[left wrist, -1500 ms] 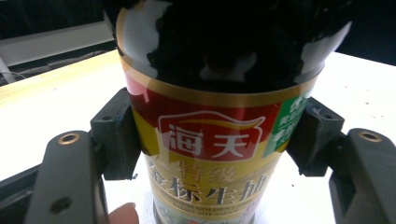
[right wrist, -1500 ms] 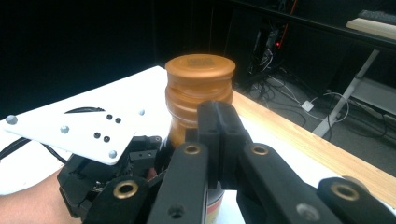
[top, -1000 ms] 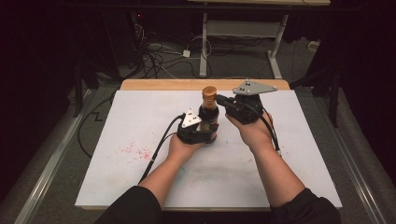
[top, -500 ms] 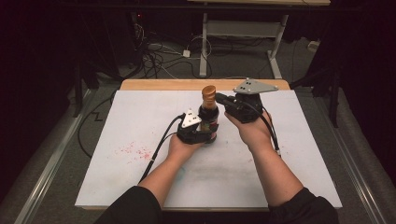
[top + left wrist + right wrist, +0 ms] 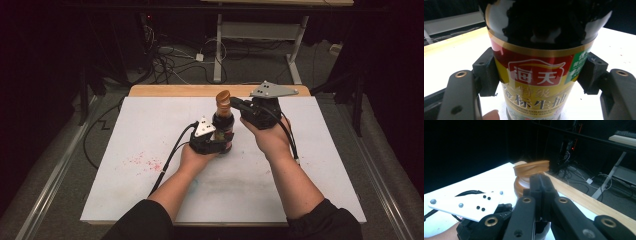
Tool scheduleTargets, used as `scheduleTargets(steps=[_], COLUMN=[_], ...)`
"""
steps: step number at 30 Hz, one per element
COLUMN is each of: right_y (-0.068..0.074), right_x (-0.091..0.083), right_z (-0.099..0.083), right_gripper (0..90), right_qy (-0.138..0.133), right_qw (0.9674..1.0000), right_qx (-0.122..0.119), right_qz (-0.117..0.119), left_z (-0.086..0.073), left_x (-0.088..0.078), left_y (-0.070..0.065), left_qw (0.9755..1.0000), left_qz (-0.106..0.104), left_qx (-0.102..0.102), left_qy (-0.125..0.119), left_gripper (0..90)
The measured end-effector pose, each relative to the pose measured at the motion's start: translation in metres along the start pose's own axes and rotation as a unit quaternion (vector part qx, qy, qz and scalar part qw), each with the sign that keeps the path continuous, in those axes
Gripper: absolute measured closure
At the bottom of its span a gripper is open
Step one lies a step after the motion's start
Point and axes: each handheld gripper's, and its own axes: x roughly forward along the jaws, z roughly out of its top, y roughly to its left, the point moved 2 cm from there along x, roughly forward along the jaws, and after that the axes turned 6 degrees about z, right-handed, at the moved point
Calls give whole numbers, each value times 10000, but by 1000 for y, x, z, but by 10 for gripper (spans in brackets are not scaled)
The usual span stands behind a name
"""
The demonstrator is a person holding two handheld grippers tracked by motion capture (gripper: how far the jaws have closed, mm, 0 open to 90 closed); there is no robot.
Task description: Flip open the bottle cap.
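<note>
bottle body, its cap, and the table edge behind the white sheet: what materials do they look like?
Bottle: glass or clear hard plastic, hard to say which; glossy, sharp reflections over dark liquid, printed wrap label.
Cap: amber plastic, smooth and moulded, flip lid tilted open.
Table edge: pale wood or wood-look laminate, matte; grain too faint to tell.

High view from above the near side, facing forward and down over the table (image 5: 125, 190), left gripper view pressed close against the bottle (image 5: 536, 75), right gripper view close behind its cap (image 5: 531, 170), bottle shared by all.
</note>
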Motion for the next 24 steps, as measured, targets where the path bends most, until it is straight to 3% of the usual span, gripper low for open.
scheduleTargets(steps=[15,19,24], right_y=[2,1,1], right_x=[2,3,11], right_z=[13,27,36], right_gripper=[900,900,900], right_qy=[-42,-205,-162], right_qw=[10000,9998,9998], right_qx=[-68,-40,-22], right_qz=[-36,-56,-68], left_z=[0,1,2], left_x=[0,-1,-2], left_y=[1,2,3], left_qw=[10000,10000,10000], left_qz=[6,3,3], left_qx=[-28,-82,-97], left_qy=[4,-36,-9], left_gripper=[289,289,289])
